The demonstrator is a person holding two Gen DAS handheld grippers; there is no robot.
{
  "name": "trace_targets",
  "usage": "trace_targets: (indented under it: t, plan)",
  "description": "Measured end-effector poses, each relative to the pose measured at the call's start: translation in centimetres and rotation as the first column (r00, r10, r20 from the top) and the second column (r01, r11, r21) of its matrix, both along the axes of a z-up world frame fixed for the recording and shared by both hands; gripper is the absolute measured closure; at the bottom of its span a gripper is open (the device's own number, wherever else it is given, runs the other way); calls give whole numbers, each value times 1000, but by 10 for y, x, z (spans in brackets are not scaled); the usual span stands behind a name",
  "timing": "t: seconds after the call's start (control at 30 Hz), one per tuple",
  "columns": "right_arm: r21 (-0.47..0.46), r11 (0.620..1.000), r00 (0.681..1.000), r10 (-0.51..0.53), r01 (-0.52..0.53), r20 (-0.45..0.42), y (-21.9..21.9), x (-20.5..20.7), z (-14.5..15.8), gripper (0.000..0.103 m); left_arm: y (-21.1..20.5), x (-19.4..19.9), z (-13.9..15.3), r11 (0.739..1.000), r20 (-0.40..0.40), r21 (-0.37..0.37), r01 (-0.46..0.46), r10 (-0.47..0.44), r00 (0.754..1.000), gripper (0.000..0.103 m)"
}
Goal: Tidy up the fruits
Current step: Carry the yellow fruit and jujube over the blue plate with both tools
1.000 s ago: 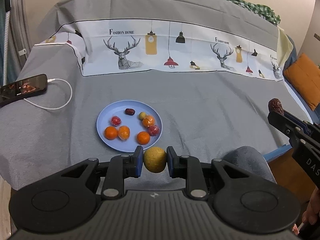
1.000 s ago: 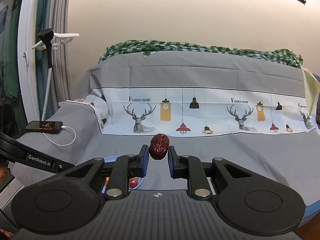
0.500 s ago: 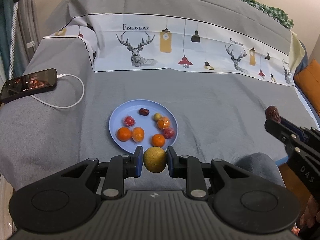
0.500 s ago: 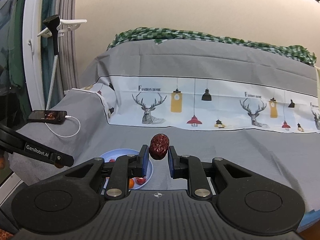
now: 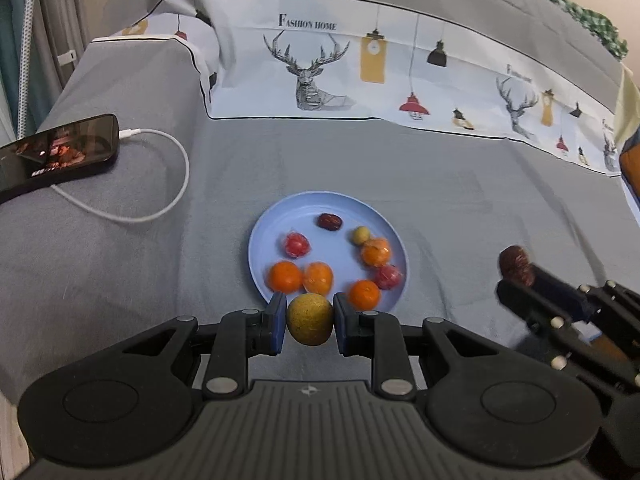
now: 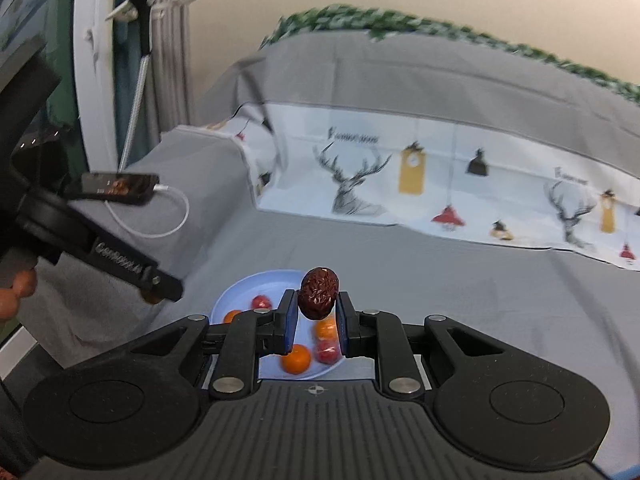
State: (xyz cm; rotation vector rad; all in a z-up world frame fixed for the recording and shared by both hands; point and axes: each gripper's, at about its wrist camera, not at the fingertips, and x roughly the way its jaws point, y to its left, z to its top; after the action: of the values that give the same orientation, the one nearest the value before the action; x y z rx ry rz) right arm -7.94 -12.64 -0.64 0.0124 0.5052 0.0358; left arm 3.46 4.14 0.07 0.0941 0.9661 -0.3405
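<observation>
A light blue plate [image 5: 312, 208] lies on the grey bed cover and holds several small fruits: oranges, red ones, a small yellow one and a dark red date [image 5: 329, 221]. My left gripper [image 5: 310, 320] is shut on a yellow-green round fruit [image 5: 310, 319], just above the plate's near rim. My right gripper [image 6: 317, 312] is shut on a wrinkled dark red date [image 6: 319, 292], held above the plate [image 6: 260, 284]. The right gripper also shows in the left wrist view [image 5: 516, 276], to the right of the plate.
A black phone [image 5: 56, 152] with a white charging cable [image 5: 160, 208] lies on the cover at the left. A white printed sheet with deer and lamps [image 5: 360, 76] runs across the back. An orange cushion [image 5: 632, 160] sits at the far right edge.
Both grippers have moved forward and closer to the plate, each still holding its fruit. The right gripper has swung left, so the plate now sits under its fingers.
</observation>
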Motion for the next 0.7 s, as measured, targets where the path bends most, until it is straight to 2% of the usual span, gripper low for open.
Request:
trace_targets:
  t: [0.27,0.47,0.7]
  plan:
    - [13,999,996,36,-35,-83,11,61,-32,82,-5,56,-28,1000,-35,28,-14,15,999,76]
    - [-20,998,989,61,-64,-134,18,108,-54,82,-13,96,-51,999,-57,43,-13,16,998,76]
    - [-46,996,982,73,-82,-174,15,140,-73,82,-27,120,-74,998,-79,64,10,-5,997,76]
